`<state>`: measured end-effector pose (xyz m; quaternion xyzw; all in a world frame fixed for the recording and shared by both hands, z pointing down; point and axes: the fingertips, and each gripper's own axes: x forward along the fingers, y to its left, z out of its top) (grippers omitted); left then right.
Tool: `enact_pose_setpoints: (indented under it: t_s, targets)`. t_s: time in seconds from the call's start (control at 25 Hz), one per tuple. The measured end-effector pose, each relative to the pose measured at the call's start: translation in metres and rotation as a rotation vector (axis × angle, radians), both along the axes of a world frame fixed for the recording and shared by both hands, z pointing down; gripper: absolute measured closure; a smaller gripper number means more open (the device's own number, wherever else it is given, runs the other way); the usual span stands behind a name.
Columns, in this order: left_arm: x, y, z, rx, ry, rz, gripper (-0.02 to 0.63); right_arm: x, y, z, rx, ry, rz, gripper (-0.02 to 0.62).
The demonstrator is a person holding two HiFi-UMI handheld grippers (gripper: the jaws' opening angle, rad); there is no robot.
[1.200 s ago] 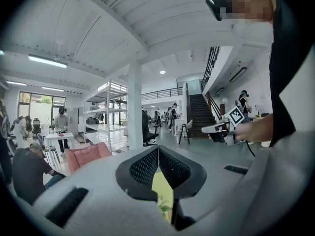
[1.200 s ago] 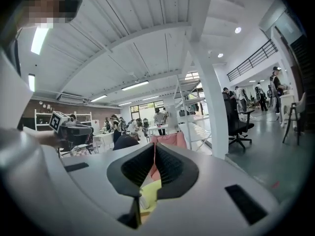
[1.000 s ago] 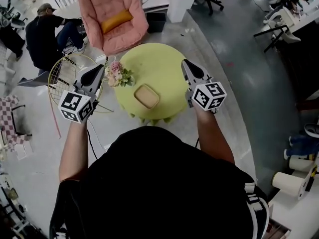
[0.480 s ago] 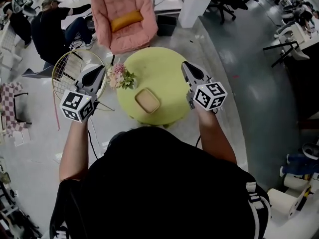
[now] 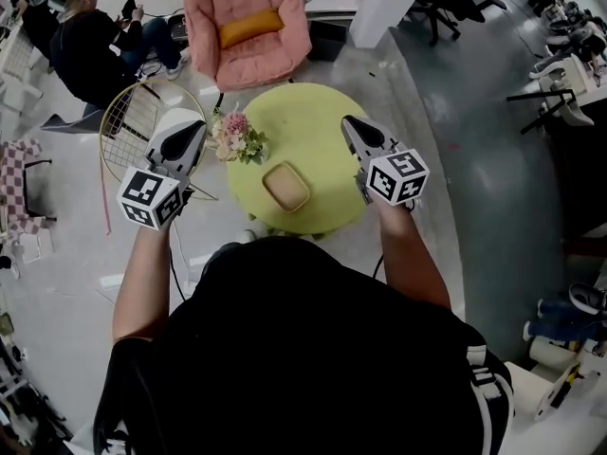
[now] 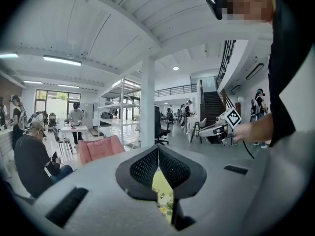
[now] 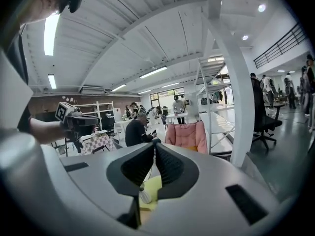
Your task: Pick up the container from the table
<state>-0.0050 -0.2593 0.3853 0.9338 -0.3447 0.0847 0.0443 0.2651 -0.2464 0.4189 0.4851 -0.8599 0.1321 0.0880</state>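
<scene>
container (image 5: 285,186) on table (image 5: 308,117), between left gripper (image 5: 195,129) and right gripper (image 5: 349,125), untouched

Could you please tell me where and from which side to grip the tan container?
Probably across its two long sides, from above: the container lies low and flat on the table, with flowers close at its far left.

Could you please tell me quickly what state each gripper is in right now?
Left gripper: closed, jaws together, holding nothing.
Right gripper: closed, jaws together, holding nothing.
</scene>
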Motion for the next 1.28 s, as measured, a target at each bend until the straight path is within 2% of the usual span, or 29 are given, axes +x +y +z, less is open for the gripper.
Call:
enact_pose_setpoints:
  t_s: [0.2,0.64,0.84,1.04,1.28]
  targets:
    - [-0.003,-0.003,0.007,-0.009,0.009,0.009,0.588,-0.009,-0.009,0.016,-0.027,0.016,-0.012,0.574]
    - [-0.016,-0.004,0.016,-0.007,0.049,0.014,0.588,-0.031,-0.025,0.059,-0.121,0.118,-0.090,0.563]
    - [-0.025,-0.003,0.017,-0.018,0.064,0.005,0.588,-0.035,-0.029,0.082,-0.178,0.113,-0.113,0.550]
    - [-0.033,-0.005,0.022,-0.034,0.059,-0.008,0.588,-0.037,-0.031,0.118,-0.214,0.215,-0.138,0.528]
    - [-0.047,-0.004,0.036,-0.059,0.050,-0.049,0.588,-0.049,-0.031,0.152,-0.268,0.189,-0.165,0.522]
